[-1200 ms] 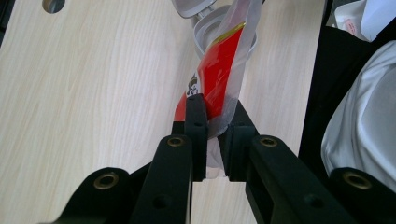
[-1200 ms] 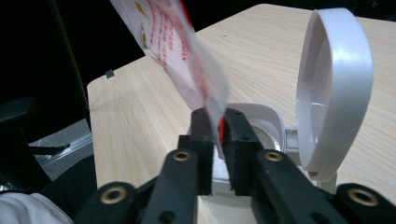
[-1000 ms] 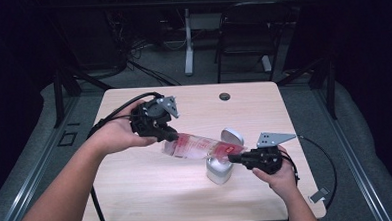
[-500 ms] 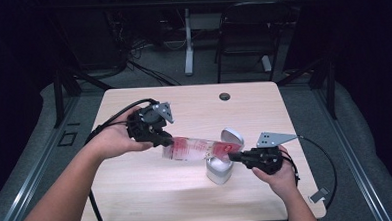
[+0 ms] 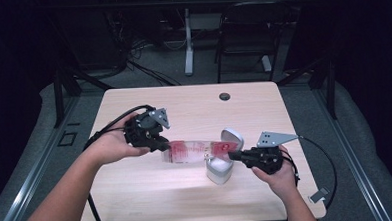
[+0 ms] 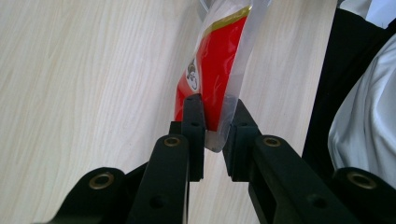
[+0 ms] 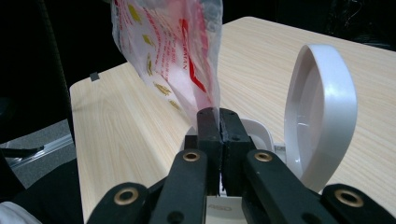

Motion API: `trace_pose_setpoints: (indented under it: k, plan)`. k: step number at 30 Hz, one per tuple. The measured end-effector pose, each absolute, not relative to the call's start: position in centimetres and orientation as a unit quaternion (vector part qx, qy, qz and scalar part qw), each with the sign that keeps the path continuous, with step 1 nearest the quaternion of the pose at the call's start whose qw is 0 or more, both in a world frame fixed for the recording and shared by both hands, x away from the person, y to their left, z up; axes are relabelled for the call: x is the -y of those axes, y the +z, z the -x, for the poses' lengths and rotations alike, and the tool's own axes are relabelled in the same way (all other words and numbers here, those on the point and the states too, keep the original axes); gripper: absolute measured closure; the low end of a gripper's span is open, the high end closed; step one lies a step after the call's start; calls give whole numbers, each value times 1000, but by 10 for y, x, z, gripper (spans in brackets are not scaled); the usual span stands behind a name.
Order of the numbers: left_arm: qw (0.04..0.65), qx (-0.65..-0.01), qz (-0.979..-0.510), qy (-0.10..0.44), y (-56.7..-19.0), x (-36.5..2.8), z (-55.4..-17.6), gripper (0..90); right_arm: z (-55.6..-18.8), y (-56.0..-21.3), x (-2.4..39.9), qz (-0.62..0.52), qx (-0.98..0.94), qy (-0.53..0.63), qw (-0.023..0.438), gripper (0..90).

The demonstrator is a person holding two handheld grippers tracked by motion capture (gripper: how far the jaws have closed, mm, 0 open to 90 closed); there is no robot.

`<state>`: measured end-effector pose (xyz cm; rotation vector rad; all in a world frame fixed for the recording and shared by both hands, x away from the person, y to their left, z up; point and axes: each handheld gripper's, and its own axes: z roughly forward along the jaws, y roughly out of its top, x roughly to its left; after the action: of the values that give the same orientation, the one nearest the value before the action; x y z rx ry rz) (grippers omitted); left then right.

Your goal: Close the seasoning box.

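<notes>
A clear plastic bag with red print (image 5: 196,150) is stretched level between both grippers, just above the table (image 5: 184,106). My left gripper (image 5: 163,143) is shut on the bag's left end; in the left gripper view the bag (image 6: 212,70) runs up from between the jaws of that gripper (image 6: 215,126). My right gripper (image 5: 233,155) is shut on the right end, and in the right gripper view the bag (image 7: 173,46) rises from that gripper's (image 7: 219,121) closed tips. Under the right end stands a small white box (image 5: 219,172) with its rounded lid (image 7: 322,107) hinged open.
A black round grommet (image 5: 225,96) sits in the tabletop near the far edge. A small grey tag (image 5: 319,195) lies by the right front corner. A black cable (image 5: 109,129) trails off the left side. A chair and desk legs stand beyond the table.
My left hand has come down and a little toward the left front, bringing the bag's left end lower, so the bag hangs more level. The right hand has stayed put.
</notes>
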<state>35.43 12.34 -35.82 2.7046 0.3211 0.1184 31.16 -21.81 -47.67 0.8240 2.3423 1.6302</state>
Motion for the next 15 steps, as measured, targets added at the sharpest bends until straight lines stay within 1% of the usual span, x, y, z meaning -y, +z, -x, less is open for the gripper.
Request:
trace_pose_setpoints:
  k: [15]
  plan:
    - [211,-126,-969,37,-371,-134,-354,811,-310,-471,214,-272,-783,551,96,890]
